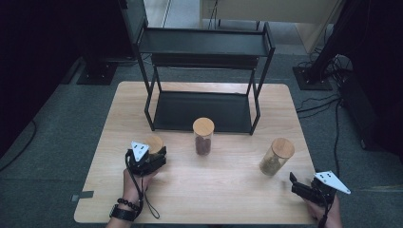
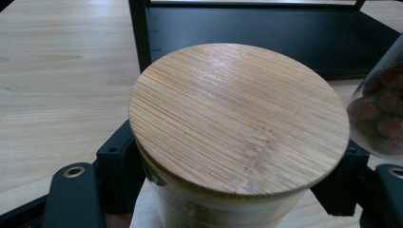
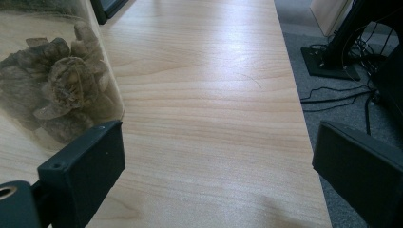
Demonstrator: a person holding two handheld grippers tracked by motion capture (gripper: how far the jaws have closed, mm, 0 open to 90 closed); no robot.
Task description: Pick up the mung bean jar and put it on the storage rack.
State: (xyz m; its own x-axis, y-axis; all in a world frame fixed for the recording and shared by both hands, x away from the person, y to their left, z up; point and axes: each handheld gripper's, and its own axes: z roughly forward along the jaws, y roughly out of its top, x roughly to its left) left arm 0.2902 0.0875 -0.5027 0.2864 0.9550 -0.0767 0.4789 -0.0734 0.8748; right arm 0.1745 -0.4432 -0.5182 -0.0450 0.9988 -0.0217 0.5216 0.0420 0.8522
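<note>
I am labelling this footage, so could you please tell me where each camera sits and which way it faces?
High view: above the person's side, looking forward and down on the table, shelf rack and three jars; forearms and both claws show.
Left gripper view: rides the left claw, black jaws flanking the bamboo-lidded jar.
Right gripper view: rides the right claw, its open jaws facing along the table edge.
Shared: the dried-root jar.

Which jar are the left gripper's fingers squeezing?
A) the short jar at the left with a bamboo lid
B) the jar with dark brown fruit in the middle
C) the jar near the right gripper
A: the left gripper is shut around the short jar, just under its bamboo lid.
</note>
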